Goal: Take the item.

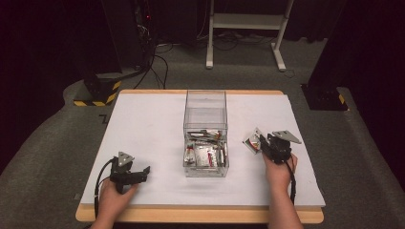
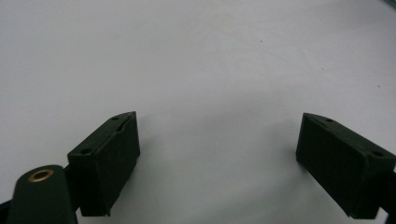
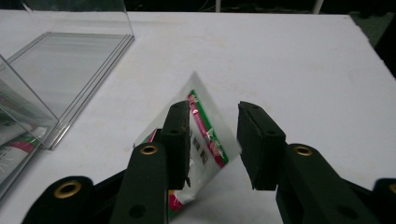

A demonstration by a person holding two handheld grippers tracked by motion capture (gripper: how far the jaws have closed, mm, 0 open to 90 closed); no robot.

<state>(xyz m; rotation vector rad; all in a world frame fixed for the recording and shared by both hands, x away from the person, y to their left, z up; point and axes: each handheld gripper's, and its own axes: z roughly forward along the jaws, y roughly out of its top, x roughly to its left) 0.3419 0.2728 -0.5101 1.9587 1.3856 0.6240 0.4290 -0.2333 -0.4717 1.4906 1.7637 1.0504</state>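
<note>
A small foil packet (image 3: 205,126) with red and green print stands tilted on the white table, between the jaws of my right gripper (image 3: 215,109). It leans on the left jaw, and a gap shows beside the right jaw. In the high view the packet (image 1: 252,141) sits just left of the right gripper (image 1: 262,141), to the right of a clear box (image 1: 205,102). Several similar packets (image 1: 205,152) lie in the box's near part. My left gripper (image 1: 143,172) rests at the near left with its jaws wide apart over bare table (image 2: 219,121), holding nothing.
The clear box (image 3: 70,56) has a far compartment with nothing in it, and its wall stands close to the left of the right gripper. The white table (image 1: 143,124) has a wooden front edge. Beyond it are a black stand with hazard tape (image 1: 98,93) and a white frame (image 1: 246,28).
</note>
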